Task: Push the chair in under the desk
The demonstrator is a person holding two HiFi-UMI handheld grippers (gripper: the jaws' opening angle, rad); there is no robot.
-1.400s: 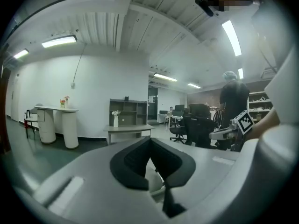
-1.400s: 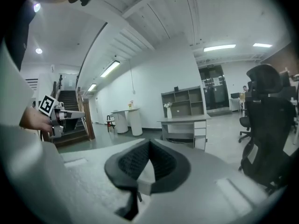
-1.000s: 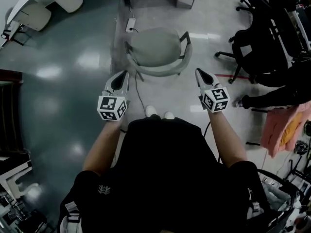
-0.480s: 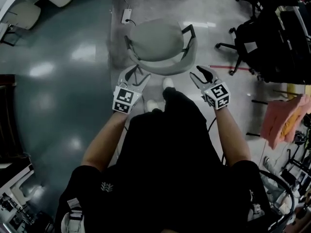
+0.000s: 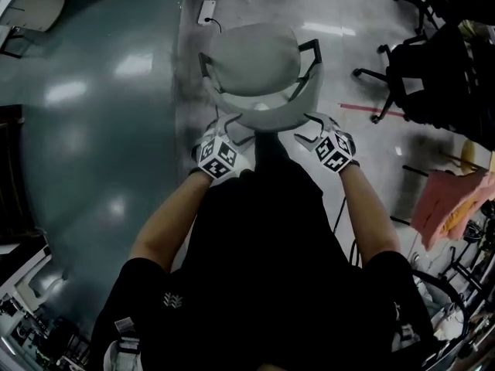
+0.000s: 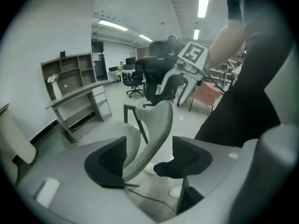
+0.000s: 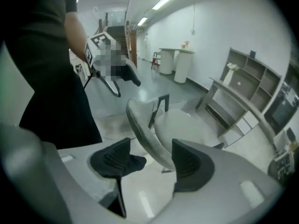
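Note:
A pale grey chair (image 5: 255, 60) with black arm frames stands on the floor in front of me, its curved backrest (image 5: 267, 116) nearest to me. My left gripper (image 5: 227, 127) straddles the backrest's left part, and its jaws are opening. In the left gripper view the backrest (image 6: 152, 136) runs between the two dark pads (image 6: 106, 162) without being squeezed. My right gripper (image 5: 313, 124) straddles the right part, jaws also opening, with the backrest (image 7: 144, 134) between its pads (image 7: 188, 164). A grey desk with shelves (image 6: 74, 99) stands beyond the chair.
Black office chairs (image 5: 433, 76) crowd the right side, with a pink cloth (image 5: 445, 199) near them. A white power strip (image 5: 206, 10) and its cable lie on the floor beyond the chair. White chairs (image 5: 35, 6) stand at the upper left. My dark shoe (image 6: 175, 168) is under the backrest.
I have stepped up to the chair. Both grippers moved forward from shut in mid-air to open, each now straddling the backrest's top edge.

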